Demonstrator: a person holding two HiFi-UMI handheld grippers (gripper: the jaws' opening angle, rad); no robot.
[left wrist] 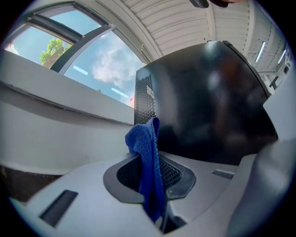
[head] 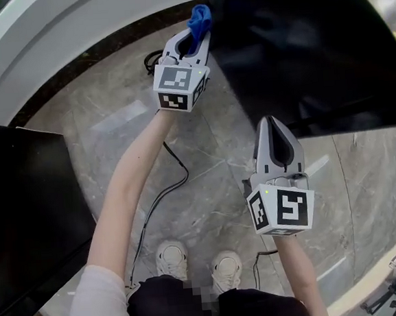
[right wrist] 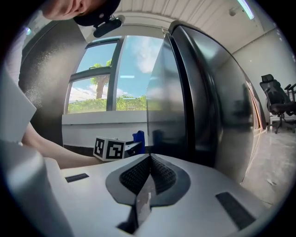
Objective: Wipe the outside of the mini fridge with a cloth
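Observation:
The black mini fridge (head: pixel 312 47) fills the upper right of the head view; its glossy side (left wrist: pixel 212 102) and vented back edge show in the left gripper view. My left gripper (head: pixel 197 24) is shut on a blue cloth (head: pixel 200 19) (left wrist: pixel 147 166), held close against the fridge's left side near its rear corner. The right gripper (head: pixel 272 123) hangs lower, at the fridge's front corner, with its jaws together and nothing between them (right wrist: pixel 149 159). In the right gripper view the fridge door (right wrist: pixel 203 92) stands just ahead, with the blue cloth (right wrist: pixel 138 137) and the left gripper's marker cube beyond.
A black cabinet (head: pixel 23 210) stands at the left. A black cable (head: pixel 157 199) runs across the grey marble floor (head: pixel 207 180) between the person's feet and the wall. A white curved wall and window (left wrist: pixel 69 55) lie behind the fridge. An office chair (right wrist: pixel 277 99) stands at the far right.

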